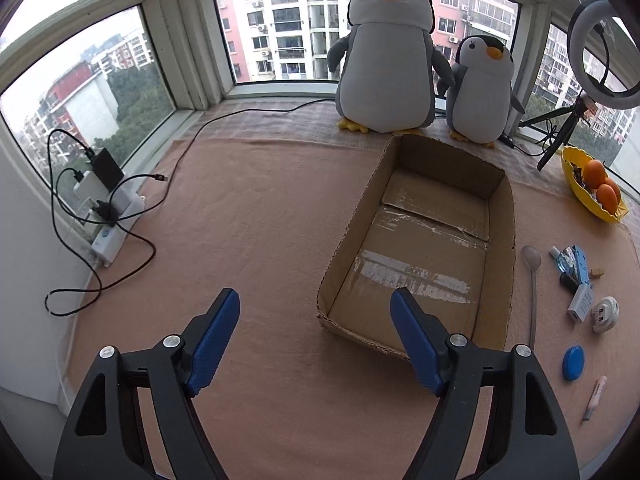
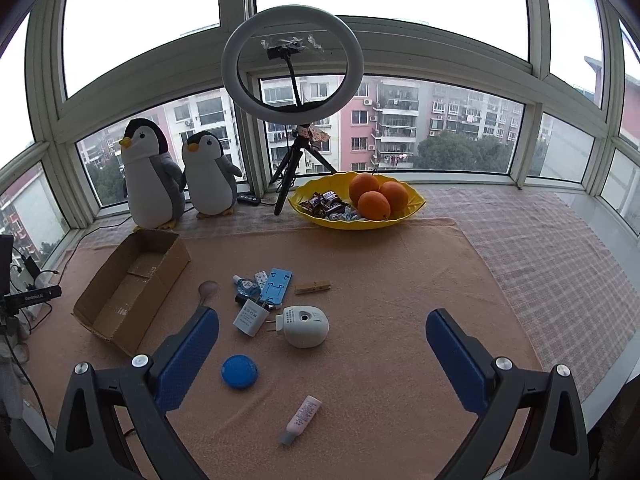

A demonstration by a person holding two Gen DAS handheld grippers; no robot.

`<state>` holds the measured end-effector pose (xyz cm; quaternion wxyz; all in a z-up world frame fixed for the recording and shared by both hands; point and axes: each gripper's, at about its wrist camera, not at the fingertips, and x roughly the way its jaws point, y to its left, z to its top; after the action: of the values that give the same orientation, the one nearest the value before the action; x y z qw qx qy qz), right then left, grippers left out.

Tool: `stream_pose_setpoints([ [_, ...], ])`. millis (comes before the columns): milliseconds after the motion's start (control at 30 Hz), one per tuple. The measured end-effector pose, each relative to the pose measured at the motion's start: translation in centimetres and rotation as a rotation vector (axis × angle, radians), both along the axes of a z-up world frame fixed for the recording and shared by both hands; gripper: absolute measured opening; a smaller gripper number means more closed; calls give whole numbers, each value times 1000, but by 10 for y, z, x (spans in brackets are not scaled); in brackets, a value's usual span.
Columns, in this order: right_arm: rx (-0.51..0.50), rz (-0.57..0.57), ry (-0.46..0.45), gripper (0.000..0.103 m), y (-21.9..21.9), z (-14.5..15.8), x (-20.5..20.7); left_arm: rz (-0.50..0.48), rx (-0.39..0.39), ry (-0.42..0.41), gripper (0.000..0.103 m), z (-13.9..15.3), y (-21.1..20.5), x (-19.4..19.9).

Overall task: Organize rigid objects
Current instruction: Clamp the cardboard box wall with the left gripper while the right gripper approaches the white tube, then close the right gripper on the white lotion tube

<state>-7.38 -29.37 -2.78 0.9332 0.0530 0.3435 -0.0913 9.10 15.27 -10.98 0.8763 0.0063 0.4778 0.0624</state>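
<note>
Nothing is packed yet, so this looks like the very start: both grippers hover above the surface (image 2: 400,280), jaws spread wide and empty. Left to right: the left gripper (image 1: 316,336) hangs just before the box (image 1: 500,240), which is empty. Right of the box lies the clutter: spoon (image 2: 207,291), charger (image 2: 249,317), blue lid (image 2: 239,371), white plug (image 2: 306,326), clothespin (image 2: 313,287) and tube (image 2: 303,419). The right gripper (image 2: 322,354) hangs over these, nearest the lid and plug. The next move probably calls for lowering onto one piece, closing, then carrying it left into the box. Farther back, a yellow bowl (image 2: 416,202) holds oranges and sweets.
</note>
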Motion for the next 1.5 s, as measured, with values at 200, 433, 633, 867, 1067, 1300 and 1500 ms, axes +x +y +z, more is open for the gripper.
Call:
stream_pose_setpoints([
  [200,9,-23,39,102,-5,-18,-1,3,-22,88,61,-36,10,29],
  [433,13,-47,135,87,-3,-52,5,-29,3,140,50,-63,8,49],
  [633,87,-65,252,79,-3,-92,16,-67,-8,167,39,-78,1,59],
  [867,236,-104,391,55,-12,-138,32,-91,-16,215,29,-93,-3,63],
  [1067,243,-103,484,45,-7,-161,42,-112,0,211,24,-95,-7,67],
  [1300,219,-73,553,35,5,-180,50,-127,19,200,24,-96,-9,67],
  [1500,196,-52,594,25,12,-190,52,-132,31,191,24,-96,-10,66],
])
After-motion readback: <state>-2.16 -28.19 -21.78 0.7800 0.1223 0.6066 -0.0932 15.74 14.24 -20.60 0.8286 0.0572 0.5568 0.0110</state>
